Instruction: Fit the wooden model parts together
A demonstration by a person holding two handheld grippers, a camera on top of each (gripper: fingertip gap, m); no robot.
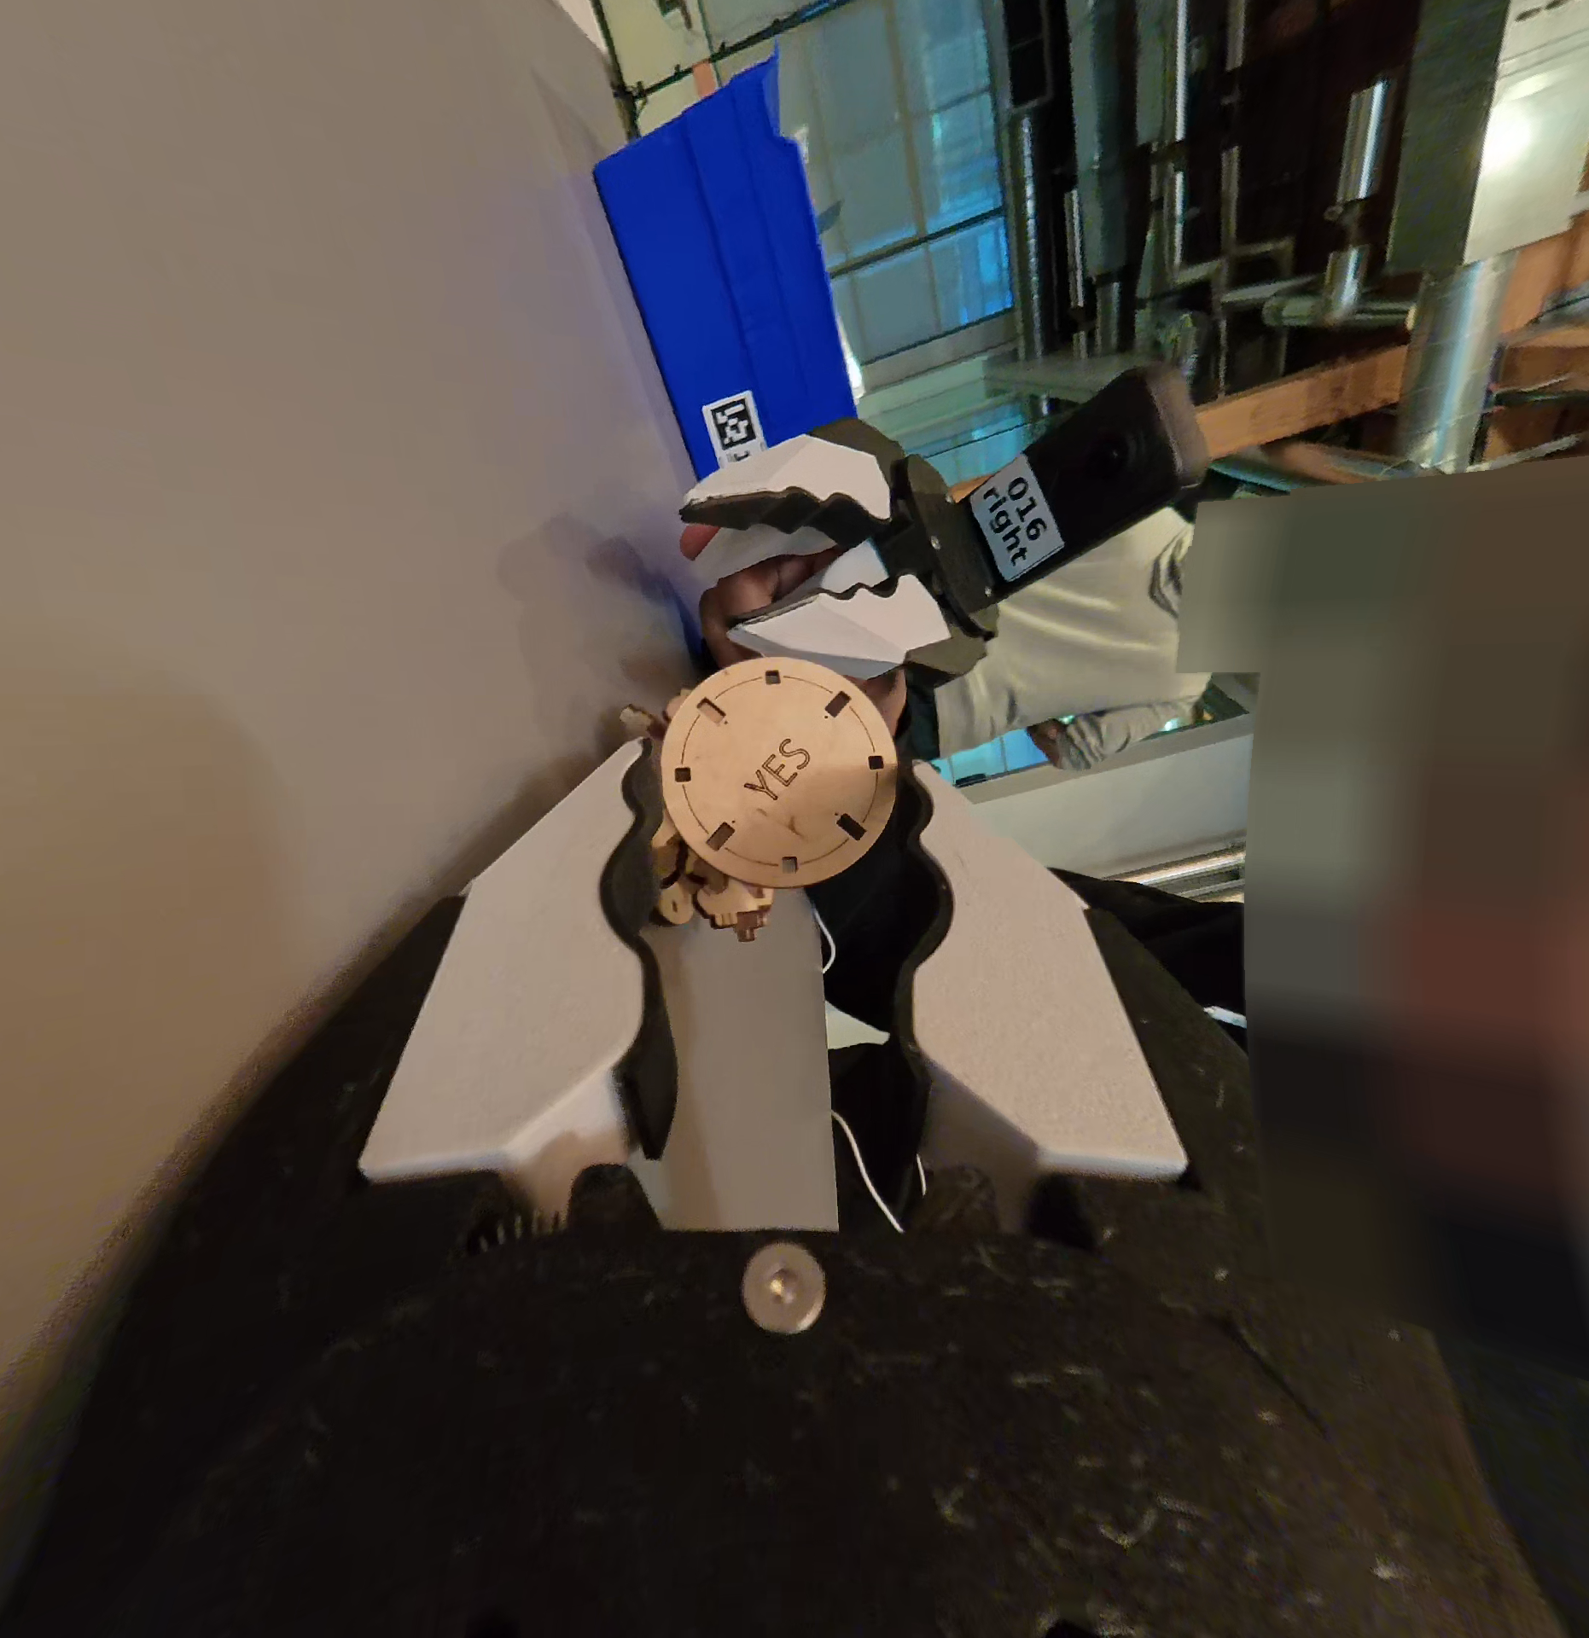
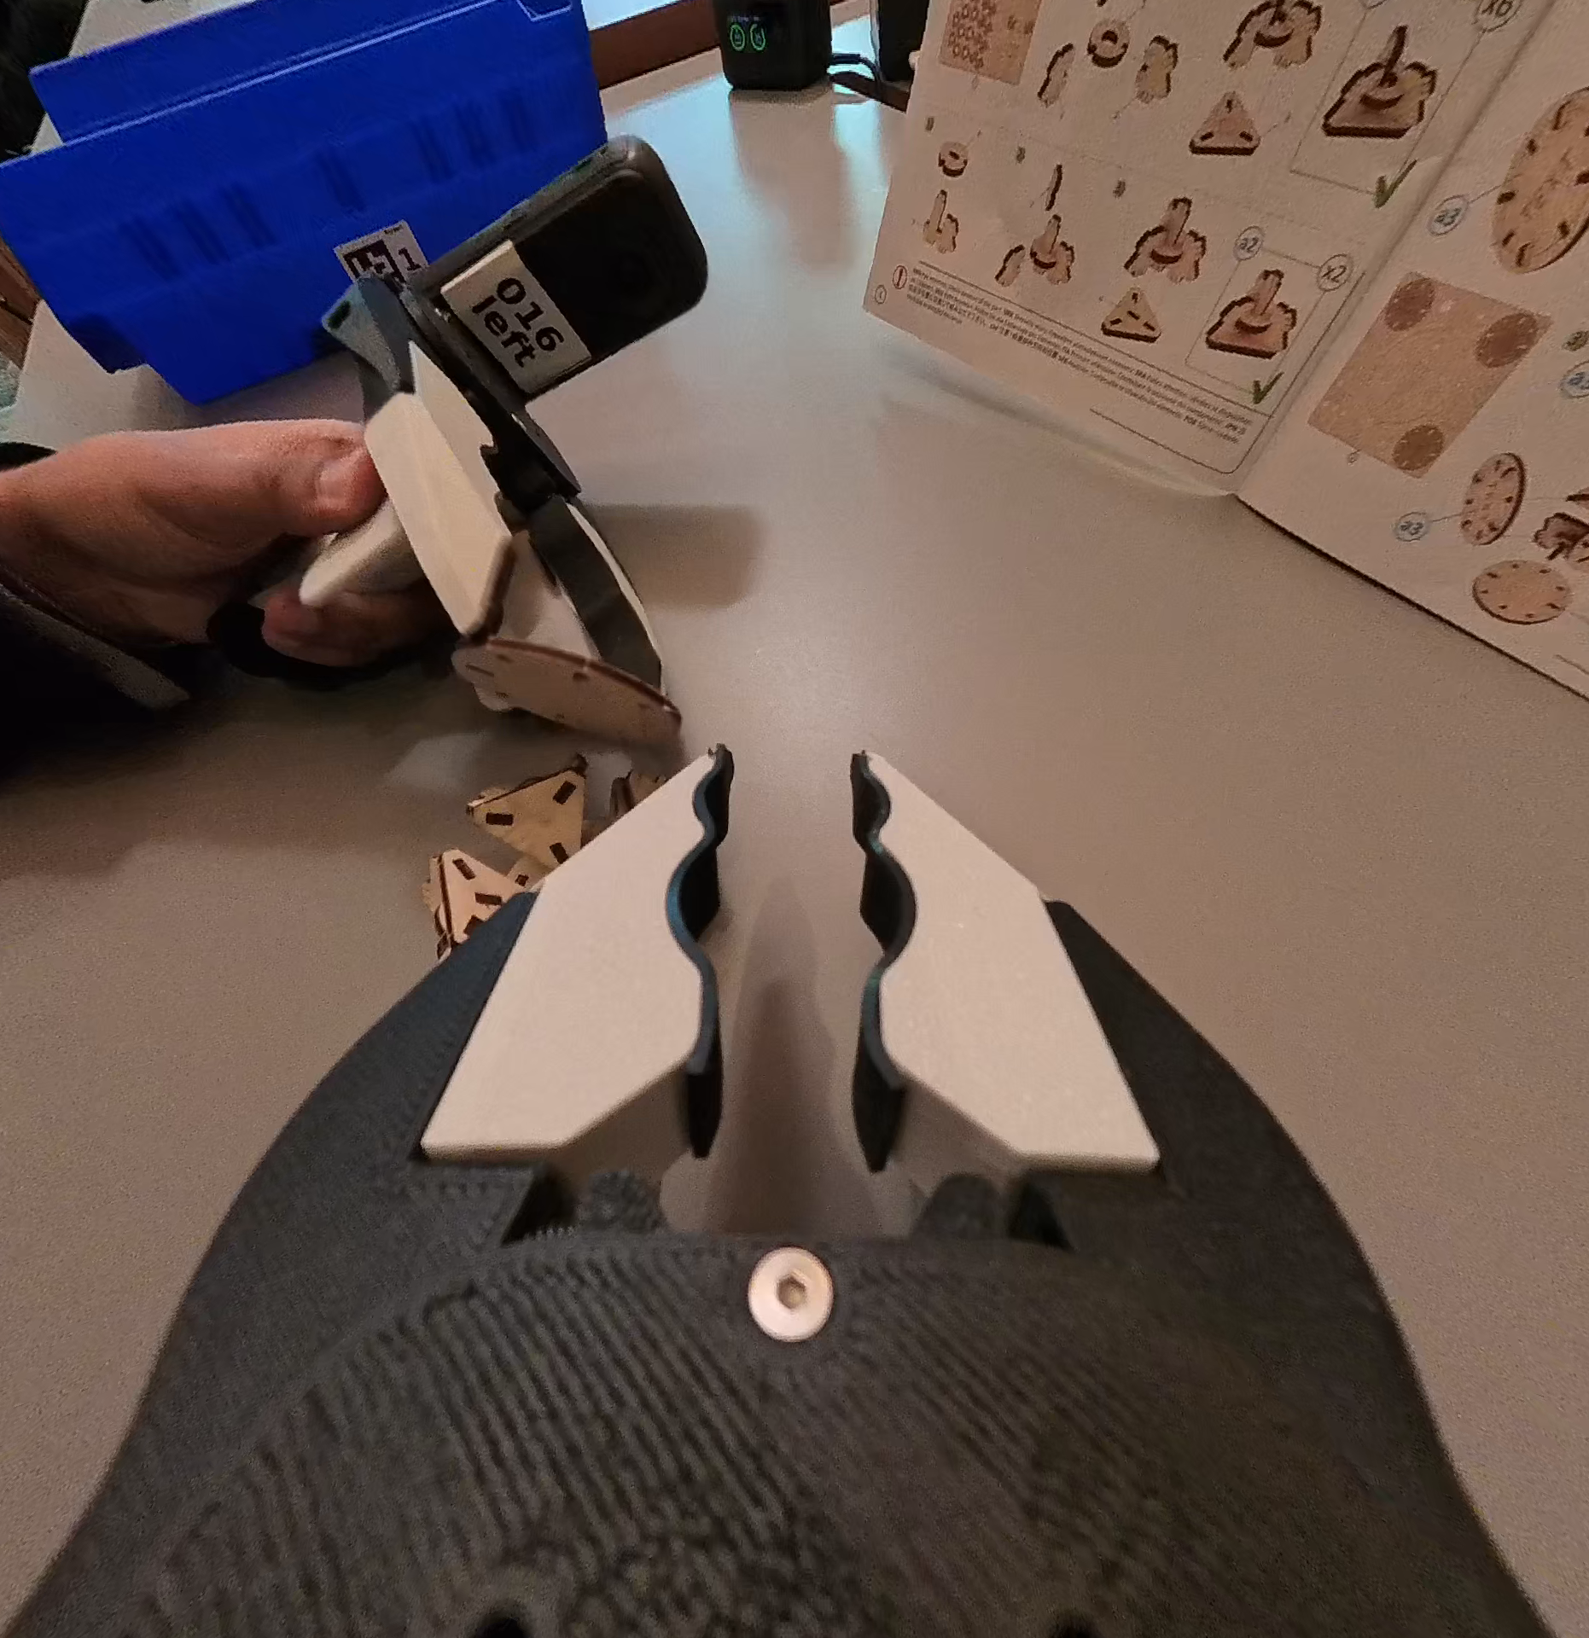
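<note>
Left gripper (image 1: 778, 780) clamped a round wooden disc (image 1: 778, 771); right gripper (image 2: 791, 771) was partly open, holding nothing, over the worktop (image 2: 1039, 709) near triangular wooden pieces (image 2: 534, 811).

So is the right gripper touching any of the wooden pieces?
Apart. The right wrist view shows the right gripper open over bare table, with the triangular wooden pieces off to its left.

Grey table (image 2: 1039, 620) bears blue bin (image 2: 241, 222), instruction sheet (image 2: 1261, 266), wooden triangles (image 2: 534, 811).
</note>
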